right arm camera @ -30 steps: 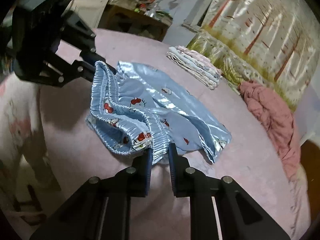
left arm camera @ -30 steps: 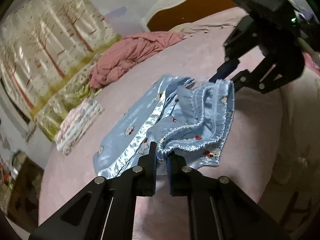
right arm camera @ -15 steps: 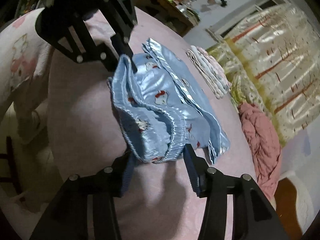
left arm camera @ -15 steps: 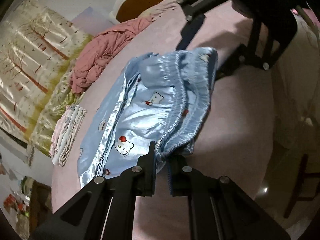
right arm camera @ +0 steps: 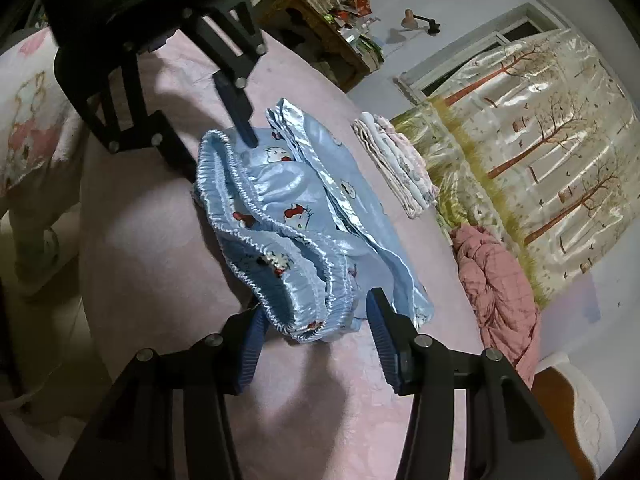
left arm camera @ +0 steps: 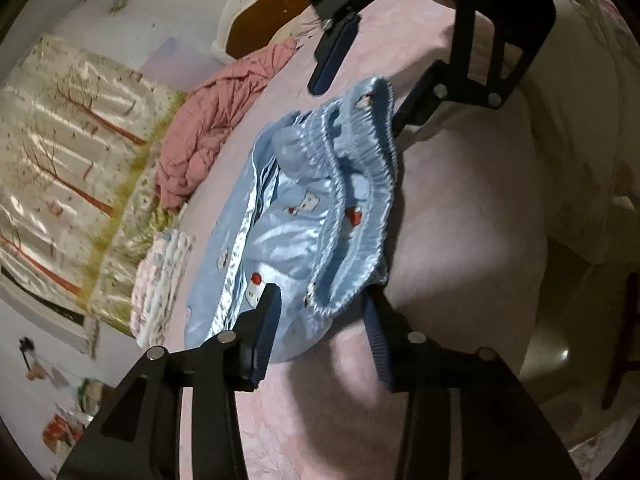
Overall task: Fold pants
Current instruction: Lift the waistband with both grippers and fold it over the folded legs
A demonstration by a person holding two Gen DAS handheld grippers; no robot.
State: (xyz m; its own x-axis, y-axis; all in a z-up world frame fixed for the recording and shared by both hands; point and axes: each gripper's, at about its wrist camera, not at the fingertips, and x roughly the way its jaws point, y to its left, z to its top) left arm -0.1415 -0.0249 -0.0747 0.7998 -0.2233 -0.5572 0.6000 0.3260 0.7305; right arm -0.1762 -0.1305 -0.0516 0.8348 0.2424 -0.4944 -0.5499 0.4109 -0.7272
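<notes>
Hand-held grippers (left arm camera: 320, 320) (right arm camera: 316, 332) spread, straddling pants (left arm camera: 320, 216) waistband.

I see a crumpled pink quilt (right arm camera: 500, 280), a folded stack of pale cloths (right arm camera: 396, 164) and a tree-print curtain (right arm camera: 540, 128) beyond it.

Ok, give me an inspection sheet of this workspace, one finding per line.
Surface: pink bedspread, bare around the pants.
Job's things: blue satin pants lying bunched, waistband toward the grippers.
Clutter: folded laundry stack; pink quilt heaped.
Grippers: left gripper open, right gripper open, each straddling a waistband end.
Cables: nothing seen.
Surroundings: tree-print curtain; cluttered wooden desk; headboard.
</notes>
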